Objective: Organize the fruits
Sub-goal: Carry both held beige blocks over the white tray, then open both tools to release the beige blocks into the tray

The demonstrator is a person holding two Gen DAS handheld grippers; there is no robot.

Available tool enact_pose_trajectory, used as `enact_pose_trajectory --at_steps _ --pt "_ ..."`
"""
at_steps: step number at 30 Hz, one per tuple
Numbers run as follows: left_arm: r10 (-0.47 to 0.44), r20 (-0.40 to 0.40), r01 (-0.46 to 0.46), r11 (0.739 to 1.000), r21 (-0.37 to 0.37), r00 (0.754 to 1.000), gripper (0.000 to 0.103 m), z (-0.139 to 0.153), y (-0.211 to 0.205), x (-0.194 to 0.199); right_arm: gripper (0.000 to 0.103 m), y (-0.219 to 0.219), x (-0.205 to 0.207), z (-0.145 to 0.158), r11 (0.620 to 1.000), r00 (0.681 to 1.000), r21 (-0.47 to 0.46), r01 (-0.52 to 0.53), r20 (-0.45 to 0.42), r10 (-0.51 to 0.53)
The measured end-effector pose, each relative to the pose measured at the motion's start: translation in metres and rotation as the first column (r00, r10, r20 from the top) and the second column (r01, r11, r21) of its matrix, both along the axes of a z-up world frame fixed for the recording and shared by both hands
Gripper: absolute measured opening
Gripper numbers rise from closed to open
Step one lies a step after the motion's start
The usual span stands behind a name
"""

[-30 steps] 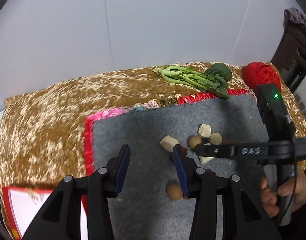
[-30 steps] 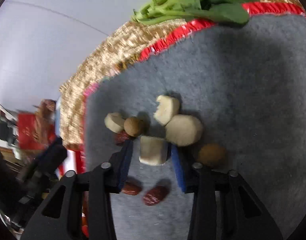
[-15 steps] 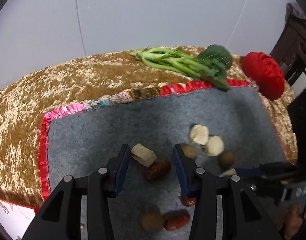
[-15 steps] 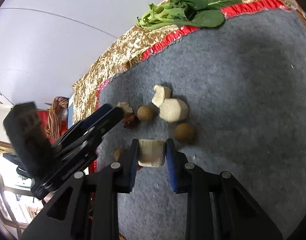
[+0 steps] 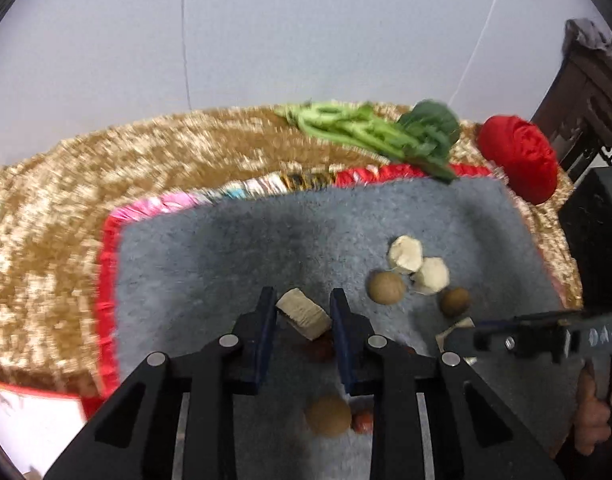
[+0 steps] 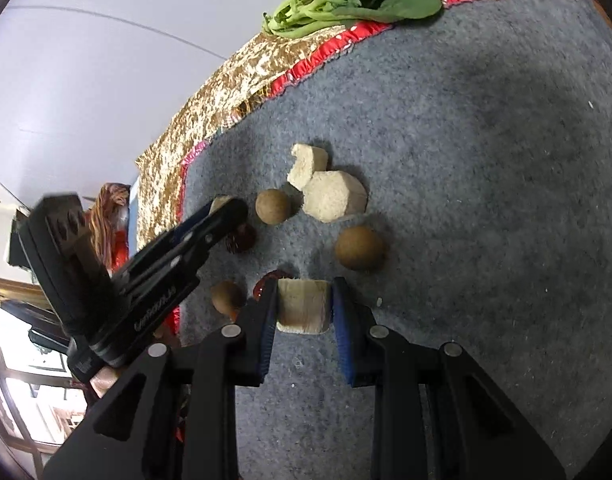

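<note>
both grippers pinch pale fruit chunks over the grey mat [image 6: 485, 160]: the right gripper [image 6: 304, 306] is clenched on a squarish chunk [image 6: 303, 306], the left gripper [image 5: 302, 316] grasps a slanted chunk [image 5: 304, 314]. lift each straight up, clear of the brown round fruits [image 6: 359, 253]. half a second ago the left jaws were wider apart, that chunk loose between them

Fuzzy grey felt mat [image 6: 485, 128], glittery gold velvet cloth [image 5: 46, 216], matt black plastic tools.
</note>
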State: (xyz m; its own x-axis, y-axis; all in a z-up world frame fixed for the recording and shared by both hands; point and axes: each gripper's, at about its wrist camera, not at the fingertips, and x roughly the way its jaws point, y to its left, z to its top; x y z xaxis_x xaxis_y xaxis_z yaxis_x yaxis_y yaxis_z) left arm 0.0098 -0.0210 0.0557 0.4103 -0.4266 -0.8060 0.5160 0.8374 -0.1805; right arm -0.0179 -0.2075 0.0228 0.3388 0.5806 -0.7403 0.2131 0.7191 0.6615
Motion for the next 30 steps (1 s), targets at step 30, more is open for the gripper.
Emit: enact_pose_trajectory --at_steps 30 --pt "0.542 0.048 -0.539 0.815 0.213 0.839 0.027 0.011 0.212 -0.11 0.031 0.271 -0.038 0.008 0.856 0.847 0.049 -0.515 0.186 0.498"
